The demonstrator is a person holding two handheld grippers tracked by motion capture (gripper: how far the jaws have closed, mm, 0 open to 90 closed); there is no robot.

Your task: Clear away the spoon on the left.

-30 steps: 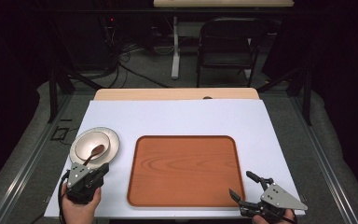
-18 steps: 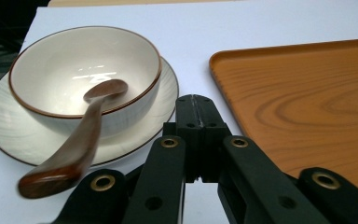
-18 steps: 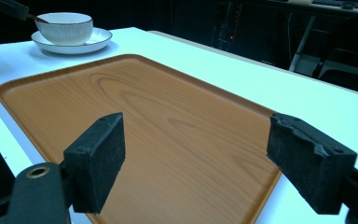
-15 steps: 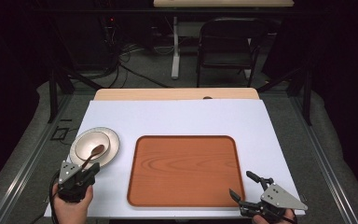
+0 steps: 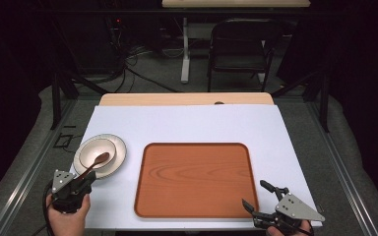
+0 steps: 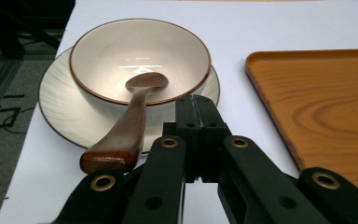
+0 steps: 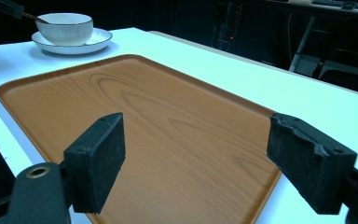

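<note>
The wooden spoon lies with its scoop down in the white bowl and its handle sloping over the rim toward me, the butt end hanging just left of my left gripper. The bowl sits on its saucer, straight ahead of those fingertips and a little left. My 2 left jaws are pressed together on nothing, their tips nearly over the saucer's near edge.

That is the first worry: with the jaws together I cannot take the handle. If I push forward as I am, I judge the tips would knock the saucer or nudge the handle sideways, and the spoon could pivot on the bowl rim and slide off onto the white table. The handle looks glossy and rounded, so a pinch near its very end might let it twist or slip. I would rather open first and close farther up.

My right gripper hangs with its 2 jaws wide apart over the near corner of the orange tray, holding nothing. The bowl is well away from it, at the tray's far side. Dropped lower, a pad could catch the tray's raised lip and shove it.
</note>
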